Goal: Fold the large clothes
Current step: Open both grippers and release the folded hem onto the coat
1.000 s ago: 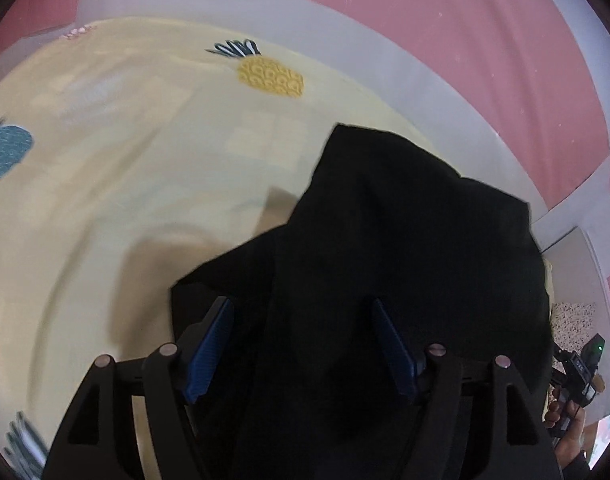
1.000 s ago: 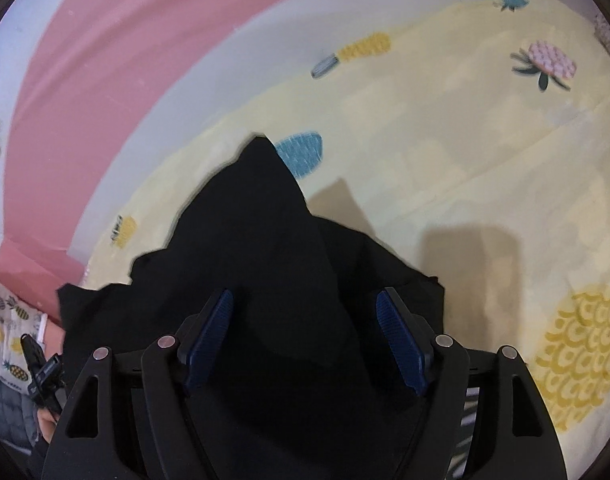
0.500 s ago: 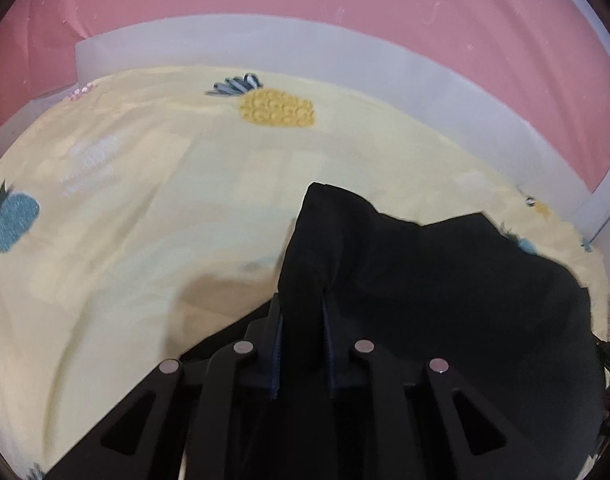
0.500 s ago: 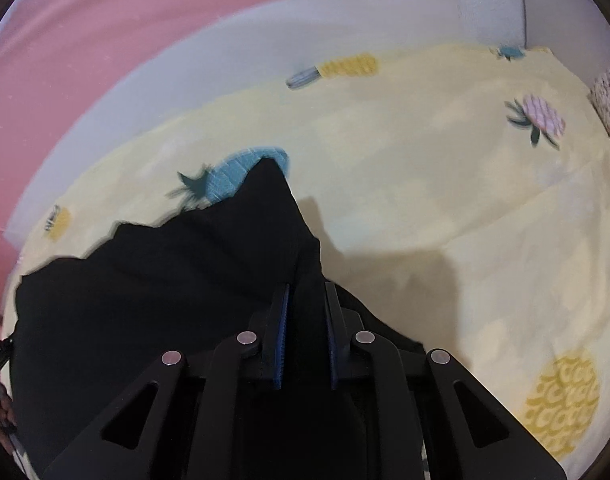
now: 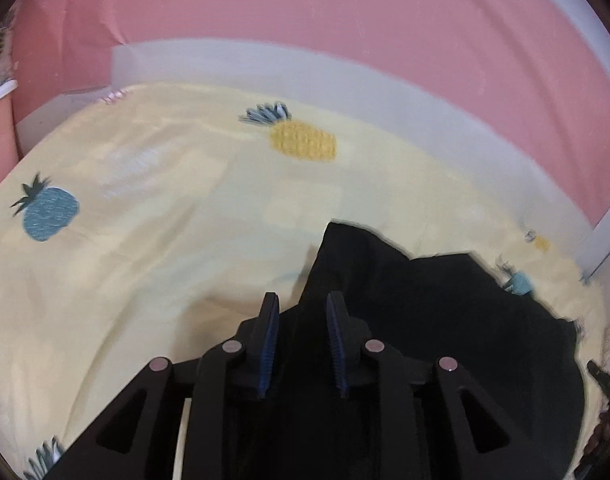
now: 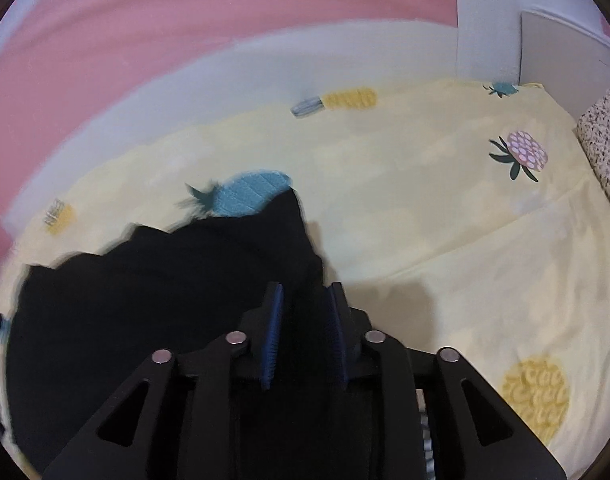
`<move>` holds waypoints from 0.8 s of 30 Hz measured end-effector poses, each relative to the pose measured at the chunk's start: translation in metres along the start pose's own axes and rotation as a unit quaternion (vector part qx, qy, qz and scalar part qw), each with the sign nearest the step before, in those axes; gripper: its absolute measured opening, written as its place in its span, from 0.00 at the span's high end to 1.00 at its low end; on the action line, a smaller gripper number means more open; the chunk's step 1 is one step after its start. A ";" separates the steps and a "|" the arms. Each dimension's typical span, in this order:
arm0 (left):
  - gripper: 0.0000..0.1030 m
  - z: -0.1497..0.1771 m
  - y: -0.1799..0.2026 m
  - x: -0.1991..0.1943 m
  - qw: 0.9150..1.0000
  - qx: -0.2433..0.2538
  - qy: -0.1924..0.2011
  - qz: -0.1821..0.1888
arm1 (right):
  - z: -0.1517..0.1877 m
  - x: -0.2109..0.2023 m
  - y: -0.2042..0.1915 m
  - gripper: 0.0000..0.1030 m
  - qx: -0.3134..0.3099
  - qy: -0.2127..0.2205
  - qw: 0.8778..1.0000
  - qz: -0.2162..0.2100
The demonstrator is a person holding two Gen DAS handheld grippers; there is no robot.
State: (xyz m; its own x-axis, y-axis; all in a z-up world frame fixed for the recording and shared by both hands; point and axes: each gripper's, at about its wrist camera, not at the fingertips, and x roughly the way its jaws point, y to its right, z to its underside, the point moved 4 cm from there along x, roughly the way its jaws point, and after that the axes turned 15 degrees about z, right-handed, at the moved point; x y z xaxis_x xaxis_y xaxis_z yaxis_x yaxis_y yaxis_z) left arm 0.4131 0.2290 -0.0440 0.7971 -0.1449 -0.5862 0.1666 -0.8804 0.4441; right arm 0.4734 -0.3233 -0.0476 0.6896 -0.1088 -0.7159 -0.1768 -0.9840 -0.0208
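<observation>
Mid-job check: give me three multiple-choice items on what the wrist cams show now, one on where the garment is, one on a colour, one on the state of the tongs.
1. Where does the black cloth garment lie?
A. on the pale yellow pineapple-print bedsheet
B. on a wooden floor
C. in a laundry basket

2. What colour is the printed pineapple that the garment's raised corner partly covers in the right wrist view?
A. red
B. blue
C. purple

3. How do the left tongs and right tongs stand?
A. both spread wide, holding nothing
B. left on cloth, right clear of it
C. both narrowed, with black cloth between the blue pads

Answers:
1 A: yellow sheet shows on all sides of the garment.
2 B: a blue fruit shows just behind the black tip.
3 C: in each view, dark fabric fills the slim gap between the pads.
</observation>
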 end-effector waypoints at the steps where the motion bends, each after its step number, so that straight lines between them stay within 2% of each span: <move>1: 0.72 0.005 0.006 -0.013 1.000 0.005 0.003 0.015 | 0.006 -0.015 0.000 0.71 -0.001 0.004 1.000 -0.016; 3: 0.66 0.023 0.019 -0.036 0.999 0.028 0.001 0.040 | 0.025 -0.039 -0.002 0.70 -0.010 0.009 0.999 -0.036; 5: 0.64 0.053 0.026 -0.058 0.997 0.055 -0.009 0.048 | 0.054 -0.064 0.004 0.69 -0.014 0.004 0.998 -0.054; 6: 0.63 0.066 0.026 -0.065 0.997 0.060 -0.018 0.047 | 0.070 -0.073 0.010 0.67 -0.011 -0.003 0.998 -0.061; 7: 0.63 0.081 0.023 -0.073 0.997 0.058 -0.030 0.050 | 0.086 -0.079 0.016 0.60 -0.008 -0.016 0.997 -0.070; 8: 0.62 0.096 0.018 -0.080 0.996 0.051 -0.040 0.055 | 0.100 -0.081 0.022 0.52 -0.004 -0.027 0.997 -0.075; 9: 0.60 0.108 0.011 -0.085 0.996 0.042 -0.050 0.053 | 0.115 -0.081 0.029 0.49 0.001 -0.042 0.996 -0.075; 12: 0.58 0.146 -0.014 -0.098 0.996 -0.007 -0.080 0.046 | 0.151 -0.077 0.052 0.47 0.020 -0.076 0.995 -0.062; 14: 0.52 0.166 -0.028 -0.114 0.995 -0.037 -0.080 0.038 | 0.169 -0.081 0.068 0.43 0.041 -0.095 0.994 -0.044; 16: 0.51 0.183 -0.040 -0.125 0.991 -0.082 -0.088 0.051 | 0.187 -0.083 0.080 0.42 0.075 -0.125 0.987 -0.069; 20: 0.50 0.212 -0.051 -0.134 0.983 -0.137 -0.102 0.064 | 0.213 -0.084 0.093 0.31 0.132 -0.162 0.972 -0.110; 24: 0.40 0.214 -0.056 -0.133 0.977 -0.175 -0.088 0.085 | 0.215 -0.078 0.101 0.26 0.221 -0.175 0.943 -0.178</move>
State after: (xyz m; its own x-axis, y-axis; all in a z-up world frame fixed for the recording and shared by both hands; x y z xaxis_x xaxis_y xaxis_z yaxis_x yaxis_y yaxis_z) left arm 0.1739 0.2006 -0.1358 0.7233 -0.3784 -0.5777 0.2530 -0.6332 0.7315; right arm 0.2504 -0.3833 -0.1440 0.5009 0.3459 -0.7934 -0.3058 -0.7868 -0.5361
